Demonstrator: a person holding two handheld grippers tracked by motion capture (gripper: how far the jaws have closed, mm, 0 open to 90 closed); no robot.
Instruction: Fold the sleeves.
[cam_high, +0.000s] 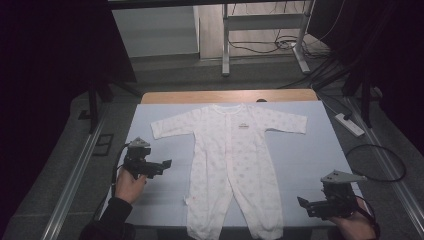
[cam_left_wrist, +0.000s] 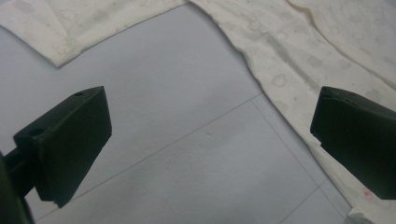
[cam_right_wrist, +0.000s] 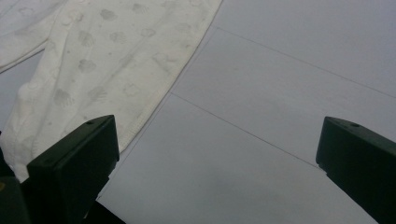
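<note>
The left gripper is hovering near the worktop's left edge, jaws released and empty; the white baby romper is lying flat along its middle; the right gripper is waiting spread and empty at the near right corner. Folding probably hasn't started; next, each needs a hem

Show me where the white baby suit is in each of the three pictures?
High view: the baby suit lies flat, mid-table, between both grippers.
Left gripper view: it runs across the top and down the right edge.
Right gripper view: one leg fills the upper left.
Shared landmark: the pale blue mat with thin lines.
</note>
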